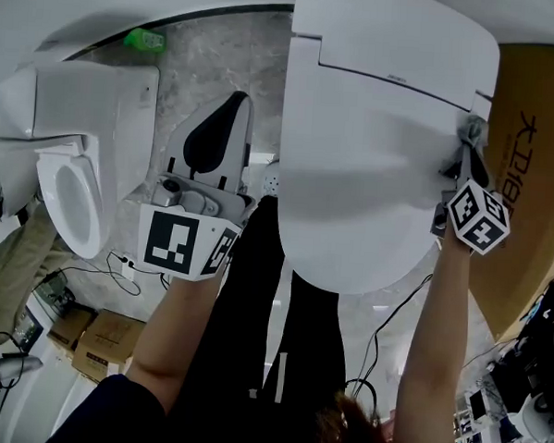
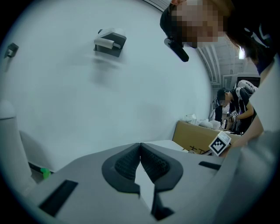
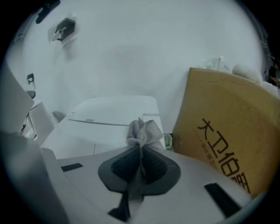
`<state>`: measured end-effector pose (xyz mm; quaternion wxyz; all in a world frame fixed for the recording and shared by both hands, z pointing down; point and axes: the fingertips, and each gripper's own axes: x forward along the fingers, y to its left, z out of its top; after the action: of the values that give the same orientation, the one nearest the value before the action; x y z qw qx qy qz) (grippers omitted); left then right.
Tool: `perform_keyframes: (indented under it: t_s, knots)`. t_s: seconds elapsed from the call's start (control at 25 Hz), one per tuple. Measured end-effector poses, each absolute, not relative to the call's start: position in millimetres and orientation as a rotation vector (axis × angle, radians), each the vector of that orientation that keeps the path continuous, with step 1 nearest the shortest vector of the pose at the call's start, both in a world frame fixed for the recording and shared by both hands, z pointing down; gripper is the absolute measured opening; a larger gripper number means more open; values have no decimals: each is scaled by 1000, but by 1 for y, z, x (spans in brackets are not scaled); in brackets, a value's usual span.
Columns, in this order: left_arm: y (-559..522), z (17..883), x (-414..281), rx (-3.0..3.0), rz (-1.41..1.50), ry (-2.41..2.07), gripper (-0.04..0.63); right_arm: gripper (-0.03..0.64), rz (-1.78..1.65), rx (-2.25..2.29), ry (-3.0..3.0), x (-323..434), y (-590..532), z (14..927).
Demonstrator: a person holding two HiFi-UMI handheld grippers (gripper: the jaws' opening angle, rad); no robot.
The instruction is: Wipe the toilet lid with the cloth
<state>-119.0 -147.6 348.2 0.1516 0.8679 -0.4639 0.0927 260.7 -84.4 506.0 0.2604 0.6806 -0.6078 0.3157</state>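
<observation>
In the head view the cloth is largely hidden behind the right gripper. Only a grey tuft is seen at the right edge of the toilet lid, and contact with it cannot be made out. In the right gripper view the fingers are seen clamped on the bunched cloth, whose folds stick out past the tips. The fingers of the left gripper are pressed together with nothing between them, and it is held left of the lid, apart from it. The left forearm and right forearm are stretched forward. A cardboard box is seen just beside the lid.
</observation>
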Motion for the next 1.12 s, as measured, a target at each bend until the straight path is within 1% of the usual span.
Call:
perform_keyframes:
  t_s: [0.16,0.52,0.76,0.92,1.12]
  knots:
    - [-148,349,-116,2495,267,-1322,20,34,829,1729,-1732,210,-87,506]
    - [-152,347,-121,2495,267,-1335,20,35,750,1389,-1973,48,-110,503]
    - [-152,349,-130,2484,276,-1357,20,34,718,1208,-2082,-37,-117,500]
    - [-149,350,-136,2476,278,-1373,20,34,706,1115,-2129,-72,-111,500]
    - [-144,350,-142,2465,277,-1387,20,34,696,1063,-2143,-85,-106,500]
